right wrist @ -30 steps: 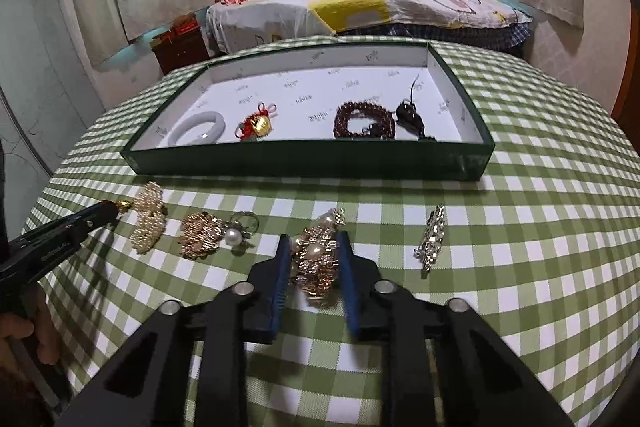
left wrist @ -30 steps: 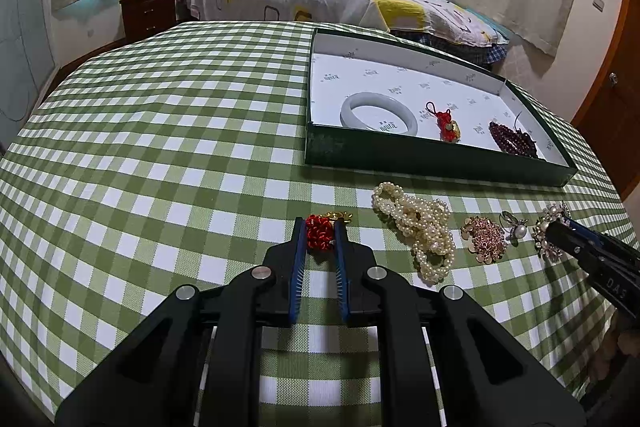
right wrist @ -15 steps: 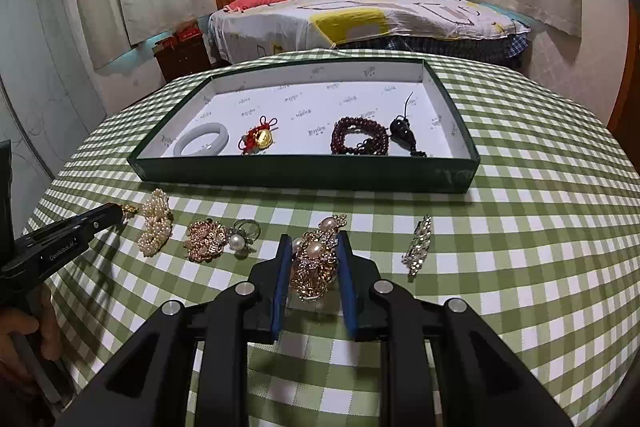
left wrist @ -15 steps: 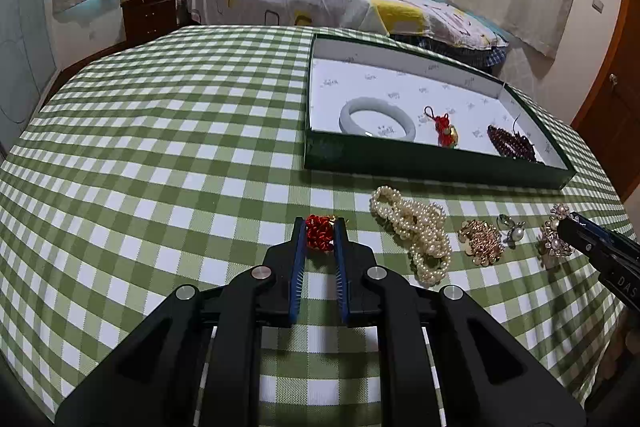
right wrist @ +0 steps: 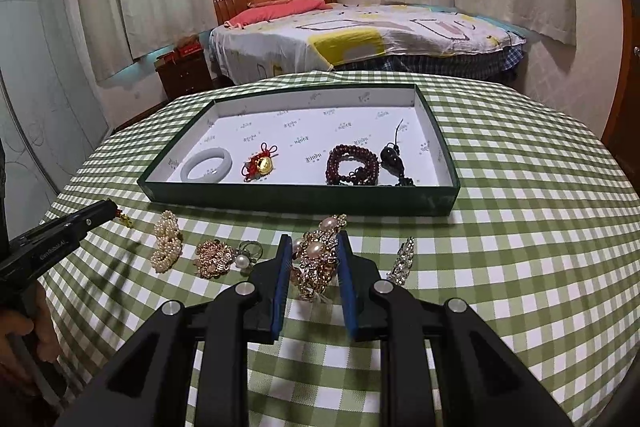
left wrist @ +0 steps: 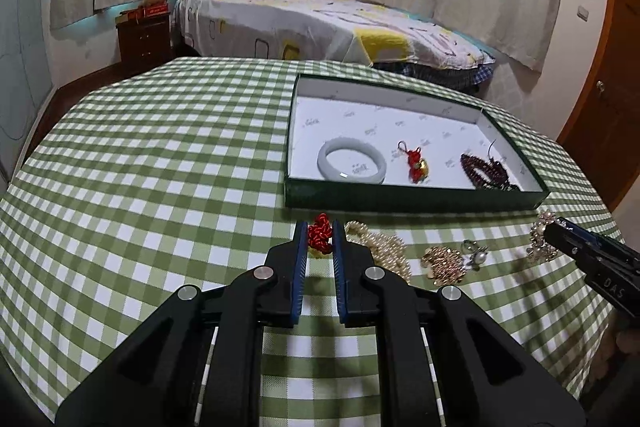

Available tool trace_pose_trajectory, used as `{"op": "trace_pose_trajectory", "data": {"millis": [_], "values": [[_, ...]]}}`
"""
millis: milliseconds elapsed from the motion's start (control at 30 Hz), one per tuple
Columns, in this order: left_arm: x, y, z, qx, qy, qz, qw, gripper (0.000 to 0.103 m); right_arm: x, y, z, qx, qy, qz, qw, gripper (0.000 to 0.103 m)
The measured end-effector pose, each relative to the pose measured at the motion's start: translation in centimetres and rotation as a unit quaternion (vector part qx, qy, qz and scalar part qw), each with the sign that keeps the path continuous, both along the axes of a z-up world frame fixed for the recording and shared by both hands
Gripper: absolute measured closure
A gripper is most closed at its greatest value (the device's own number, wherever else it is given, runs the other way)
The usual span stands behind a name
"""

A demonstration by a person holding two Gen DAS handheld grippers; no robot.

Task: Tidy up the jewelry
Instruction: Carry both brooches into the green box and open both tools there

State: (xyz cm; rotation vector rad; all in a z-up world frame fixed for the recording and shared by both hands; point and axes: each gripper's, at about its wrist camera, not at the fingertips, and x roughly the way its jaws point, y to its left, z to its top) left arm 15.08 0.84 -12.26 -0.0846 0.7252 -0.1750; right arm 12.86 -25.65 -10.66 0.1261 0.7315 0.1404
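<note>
My left gripper (left wrist: 319,234) is shut on a red knotted charm (left wrist: 320,238) and holds it above the checked tablecloth, in front of the green tray (left wrist: 400,195). My right gripper (right wrist: 311,245) is shut on a gold and pearl brooch (right wrist: 316,259), lifted off the cloth near the tray's front wall (right wrist: 304,197). The tray holds a white jade bangle (left wrist: 352,166), a red and gold charm (left wrist: 416,165) and a dark red bead bracelet (left wrist: 482,173) with a black pendant (right wrist: 390,157).
On the cloth in front of the tray lie a pearl bracelet (right wrist: 166,247), a gold flower brooch (right wrist: 214,259), a pearl ring (right wrist: 246,255) and a silver brooch (right wrist: 402,261). A bed (right wrist: 360,35) and a nightstand (right wrist: 184,77) stand beyond the round table.
Both grippers have risen off the cloth with their pieces and moved toward the tray. The brooch and the red charm now hang clear of the table.
</note>
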Motion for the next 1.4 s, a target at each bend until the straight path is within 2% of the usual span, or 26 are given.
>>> {"op": "trace_pose_trajectory", "data": {"millis": [433,733,933,1133,1400], "values": [[0.4,-0.6,3.2,-0.023,-0.03,-0.01,0.9992,0.092,0.4,-0.6,2.5,0.003,-0.031,-0.003,1.0,0.08],[3.4,-3.1,7.1,-0.034,-0.078,-0.035,0.9958,0.092,2.8,-1.5,6.5,0.007,-0.085,-0.007,0.996,0.08],[7.1,-5.1,8.8,-0.031,-0.1,-0.044,0.9935,0.092,6.4,-2.3,8.6,0.012,-0.116,-0.007,0.993,0.08],[11.9,-6.3,7.3,-0.028,-0.075,-0.04,0.996,0.092,10.2,-3.0,7.9,0.012,-0.12,-0.004,0.993,0.08],[18.0,-7.5,1.6,-0.004,0.011,-0.033,0.9994,0.092,15.3,-3.6,2.8,0.012,-0.06,-0.002,0.998,0.08]]}}
